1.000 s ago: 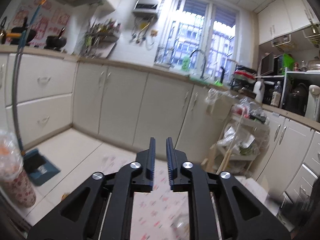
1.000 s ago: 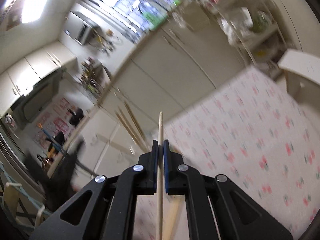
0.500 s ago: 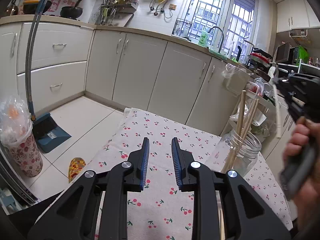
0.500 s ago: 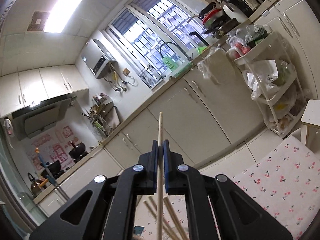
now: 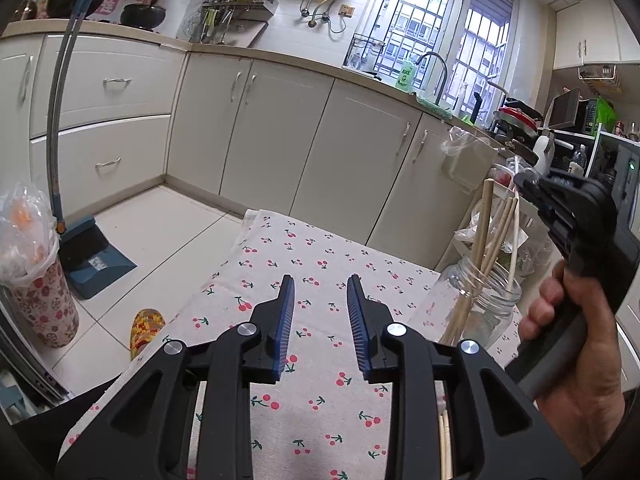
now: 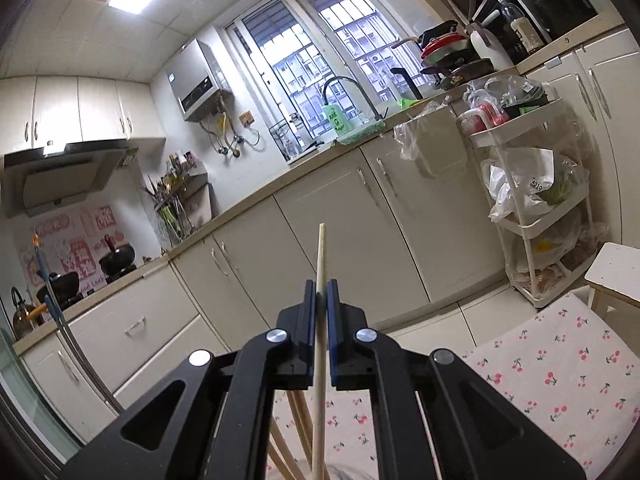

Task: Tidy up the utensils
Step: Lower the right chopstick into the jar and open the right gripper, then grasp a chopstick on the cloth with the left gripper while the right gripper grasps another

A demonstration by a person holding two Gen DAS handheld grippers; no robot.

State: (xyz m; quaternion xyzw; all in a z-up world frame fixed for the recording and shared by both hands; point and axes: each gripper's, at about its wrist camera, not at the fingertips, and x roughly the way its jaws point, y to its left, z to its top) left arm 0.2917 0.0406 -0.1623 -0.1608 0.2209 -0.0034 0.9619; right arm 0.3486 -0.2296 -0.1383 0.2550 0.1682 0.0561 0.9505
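Left gripper (image 5: 320,292) hangs over the cherry-print cloth (image 5: 312,256), jaws apart & opening, nothing between them – only cloth shows through the gap. To its right a glass jar (image 5: 478,300) stands on the cloth near the table's far right edge, w/ several chopsticks (image 5: 486,224) upright in it, leaning at slight angles. More pale sticks (image 5: 443,448) lie flat on the cloth under the left gripper's right arm, mostly hidden. Right gripper (image 6: 320,292) is pinched tight on a single chopstick (image 6: 319,360), held about mid-length – the stick runs up past the fingertips and down below the frame, close to vertical in the right wrist view. From the left wrist view a hand (image 5: 576,356) grips the right tool's handle above & just right of the jar; the held stick's lower end seems to reach the jar mouth, though can't tell if it's inside. Behind: cream cabinets (image 5: 272,128), a dustpan (image 5: 92,256) on the tile floor at left, a white rack (image 6: 536,216) w/ bags at right.
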